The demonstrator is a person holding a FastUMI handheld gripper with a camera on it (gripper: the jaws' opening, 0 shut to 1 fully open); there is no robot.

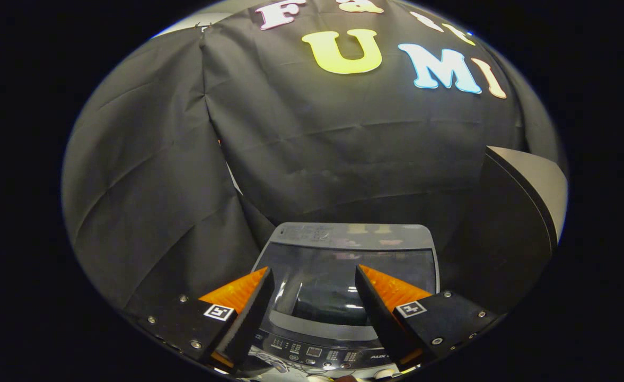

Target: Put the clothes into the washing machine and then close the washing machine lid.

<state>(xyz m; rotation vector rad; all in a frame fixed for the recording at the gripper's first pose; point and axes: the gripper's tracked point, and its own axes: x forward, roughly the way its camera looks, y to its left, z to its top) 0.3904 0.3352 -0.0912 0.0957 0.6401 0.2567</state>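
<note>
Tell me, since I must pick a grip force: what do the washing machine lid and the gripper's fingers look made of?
The washing machine lid looks like dark tinted glass or glossy plastic in a grey plastic frame: it mirrors light streaks. The gripper hangs open above it, holding nothing; its fingers look like orange hard plastic with black, finely ribbed, matte pads, possibly rubber.

Washing machine [343, 249] front cut off; control panel [312, 353] markings too small.

Hand-held gripper [314, 278] level, orange-backed fingers [383, 307] spread wide apart, nothing between them.
</note>
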